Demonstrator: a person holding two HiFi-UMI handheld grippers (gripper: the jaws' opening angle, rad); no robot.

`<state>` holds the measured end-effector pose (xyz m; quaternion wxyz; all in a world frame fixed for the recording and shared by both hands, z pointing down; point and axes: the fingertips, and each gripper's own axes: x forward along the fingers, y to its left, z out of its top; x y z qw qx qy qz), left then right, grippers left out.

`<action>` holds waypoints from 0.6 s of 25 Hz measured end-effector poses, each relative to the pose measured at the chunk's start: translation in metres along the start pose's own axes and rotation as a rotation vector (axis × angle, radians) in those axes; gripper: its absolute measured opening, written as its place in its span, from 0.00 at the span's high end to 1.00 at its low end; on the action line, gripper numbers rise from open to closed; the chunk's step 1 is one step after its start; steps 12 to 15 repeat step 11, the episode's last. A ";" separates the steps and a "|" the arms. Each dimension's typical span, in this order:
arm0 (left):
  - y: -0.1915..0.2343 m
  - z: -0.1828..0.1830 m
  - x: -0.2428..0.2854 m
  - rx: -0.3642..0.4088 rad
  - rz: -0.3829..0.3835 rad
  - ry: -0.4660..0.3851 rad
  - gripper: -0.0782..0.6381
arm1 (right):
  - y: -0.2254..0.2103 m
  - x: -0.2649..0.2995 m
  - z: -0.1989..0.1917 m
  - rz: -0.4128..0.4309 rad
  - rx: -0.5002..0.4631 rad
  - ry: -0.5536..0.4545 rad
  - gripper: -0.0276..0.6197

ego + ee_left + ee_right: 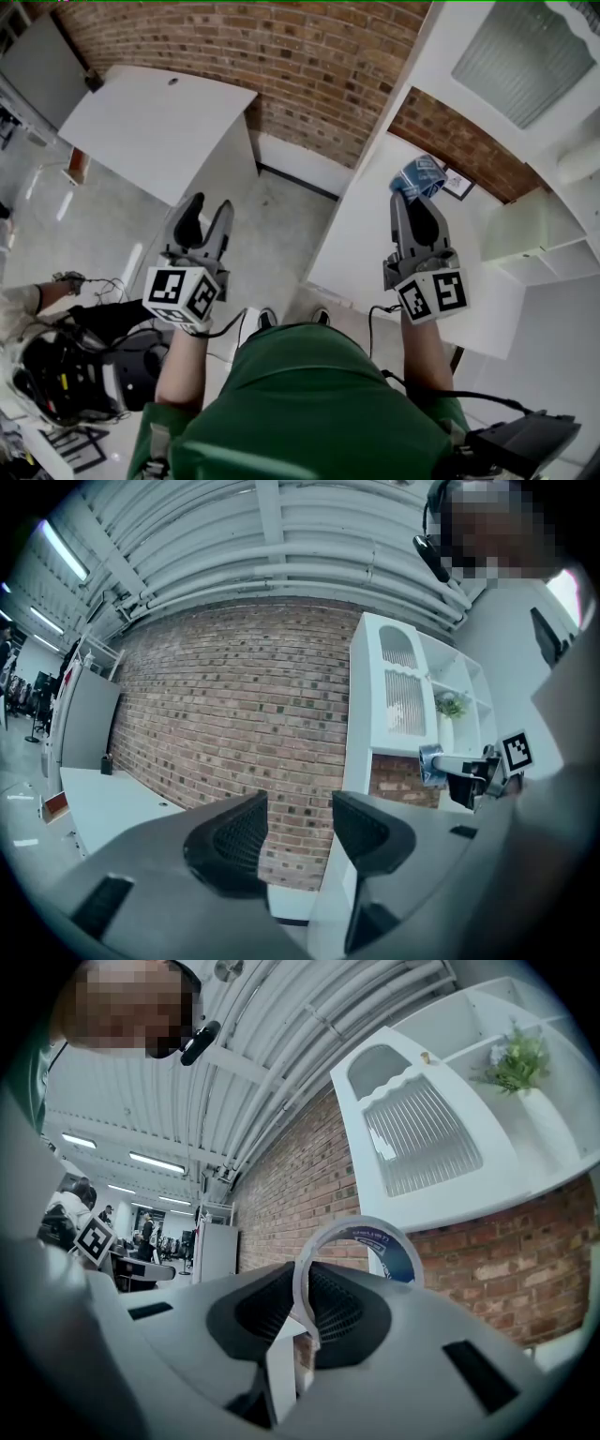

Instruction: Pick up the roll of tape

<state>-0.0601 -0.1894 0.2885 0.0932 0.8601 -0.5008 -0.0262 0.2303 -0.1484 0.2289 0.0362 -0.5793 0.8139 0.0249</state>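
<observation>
Roll of tape (396,1258): thin ring, blue-printed core

1. A white table (361,234) is set against a brick wall (309,66); a small framed picture (459,184) is stood at its far end.
2. A plant (514,1058) is kept in a white shelf unit (469,1194).
3. A second white table (150,122) is placed on the grey floor (281,211).

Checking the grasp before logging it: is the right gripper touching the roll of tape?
Touching. In the right gripper view, the right gripper has both pads pressed against the wall of the roll of tape.
</observation>
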 end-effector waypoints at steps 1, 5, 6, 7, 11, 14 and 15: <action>0.000 0.000 0.000 0.000 0.001 0.001 0.57 | 0.000 0.000 0.000 0.000 0.000 0.001 0.86; 0.001 0.000 0.000 0.006 -0.003 -0.002 0.57 | 0.002 0.000 0.001 -0.001 -0.002 0.001 0.86; 0.002 0.001 0.000 0.004 -0.004 -0.001 0.57 | 0.002 0.000 0.001 -0.003 -0.003 0.001 0.86; 0.002 0.001 0.000 0.002 -0.006 0.000 0.57 | 0.003 0.000 0.002 -0.005 -0.004 0.001 0.86; 0.006 0.002 -0.001 0.005 -0.014 0.003 0.57 | 0.006 0.001 0.002 -0.011 -0.007 0.007 0.86; 0.006 0.002 -0.001 0.005 -0.014 0.003 0.57 | 0.006 0.001 0.002 -0.011 -0.007 0.007 0.86; 0.006 0.002 -0.001 0.005 -0.014 0.003 0.57 | 0.006 0.001 0.002 -0.011 -0.007 0.007 0.86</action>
